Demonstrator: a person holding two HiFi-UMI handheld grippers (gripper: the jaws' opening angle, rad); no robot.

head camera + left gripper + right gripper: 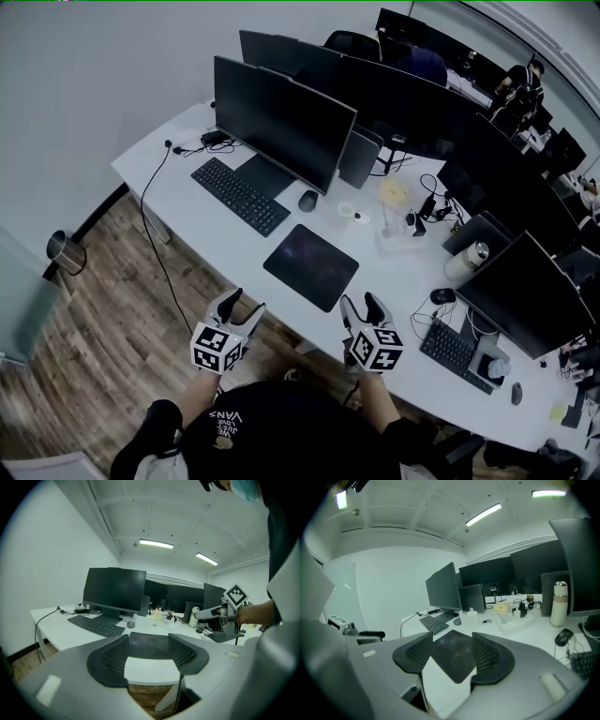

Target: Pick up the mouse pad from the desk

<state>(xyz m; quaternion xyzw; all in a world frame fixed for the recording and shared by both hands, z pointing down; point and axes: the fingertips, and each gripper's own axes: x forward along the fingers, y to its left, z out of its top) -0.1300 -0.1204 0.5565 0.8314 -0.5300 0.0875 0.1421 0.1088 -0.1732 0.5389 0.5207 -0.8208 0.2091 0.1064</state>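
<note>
**Step in hand: approach to the mouse pad, no contact yet**

The mouse pad (311,266) lies flat on the white desk (173,183), close to the near edge, to the right of the keyboard (241,195) and nearer than the mouse (307,200). The left gripper (239,309) and right gripper (361,309) are held side by side just off the near desk edge. Each has its jaws spread apart with nothing between them, and both point at the pad. Judged from this, the pick has not begun. The pad is thin and sits flush on the desk, so the next move probably calls for bringing one gripper low to a near corner or edge. One jaw would then work under that edge before the jaws close on it.
</note>
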